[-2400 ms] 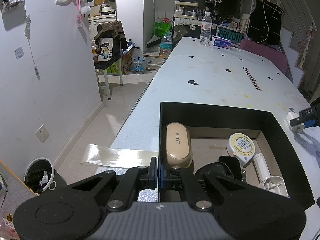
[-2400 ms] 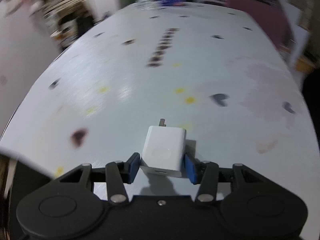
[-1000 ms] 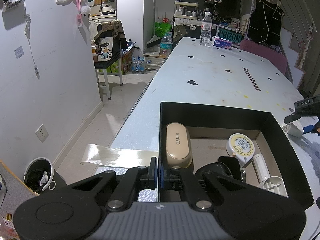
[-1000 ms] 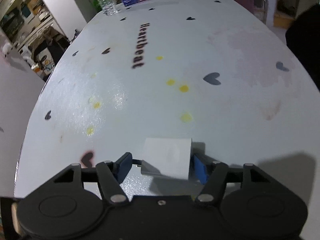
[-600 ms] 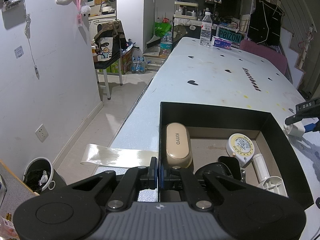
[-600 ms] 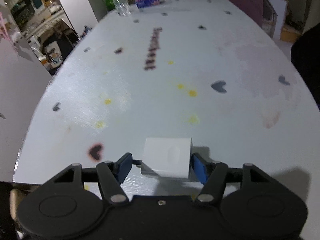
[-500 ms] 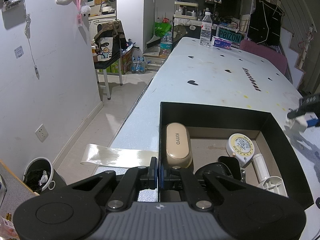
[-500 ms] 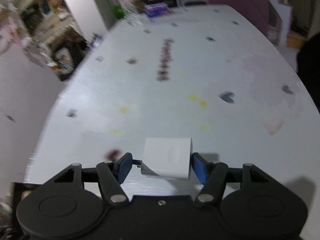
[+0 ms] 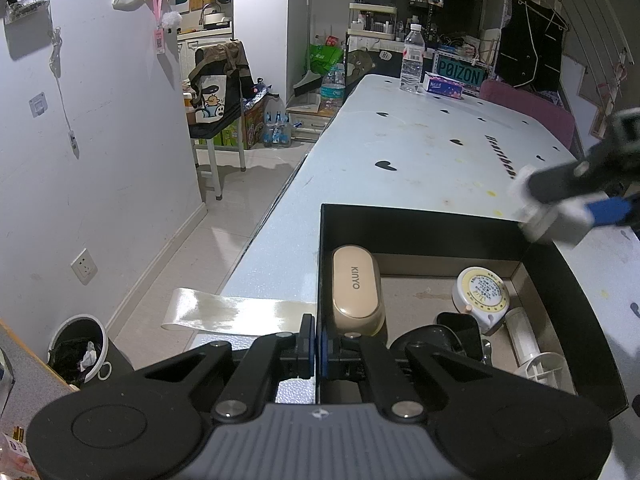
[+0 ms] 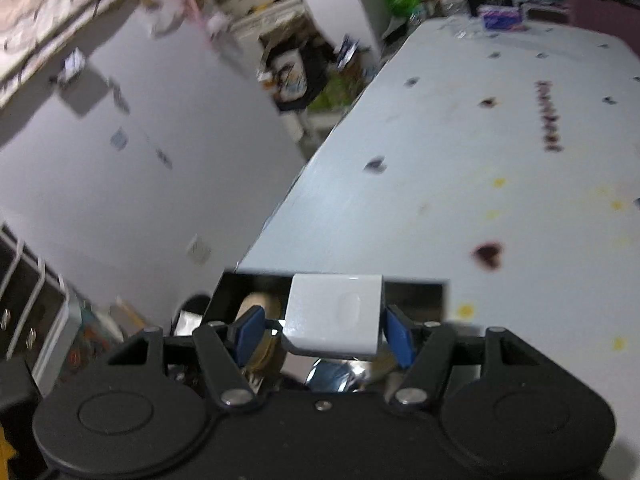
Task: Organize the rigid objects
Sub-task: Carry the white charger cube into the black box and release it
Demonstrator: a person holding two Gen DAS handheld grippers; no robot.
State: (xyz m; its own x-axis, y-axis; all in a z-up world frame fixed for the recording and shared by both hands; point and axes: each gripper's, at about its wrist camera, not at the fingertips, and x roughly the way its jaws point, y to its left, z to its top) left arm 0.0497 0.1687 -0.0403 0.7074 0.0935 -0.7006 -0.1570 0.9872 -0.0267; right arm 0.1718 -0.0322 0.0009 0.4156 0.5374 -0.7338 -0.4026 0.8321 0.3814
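A black open box [image 9: 420, 226] sits at the table's near corner. My left gripper [image 9: 318, 346] is shut on the box's near left wall. Inside lie a beige KINYO case [image 9: 355, 290], a round tape measure [image 9: 480, 294], a black item [image 9: 436, 344] and a white plastic piece [image 9: 528, 344]. My right gripper [image 10: 322, 332] is shut on a white charger block [image 10: 334, 312] and holds it in the air over the box's far right corner [image 9: 556, 222]. The box [image 10: 416, 294] shows blurred below the charger.
The white table [image 9: 432, 148] with heart marks stretches away; a water bottle [image 9: 412, 64] and a tissue pack [image 9: 444, 86] stand at its far end. A strip of tape [image 9: 236, 312] hangs off the table's left edge. A bin [image 9: 80, 352] stands on the floor.
My right gripper has lifted the charger off the table and swung left and up toward the box. The left gripper and box have not moved.
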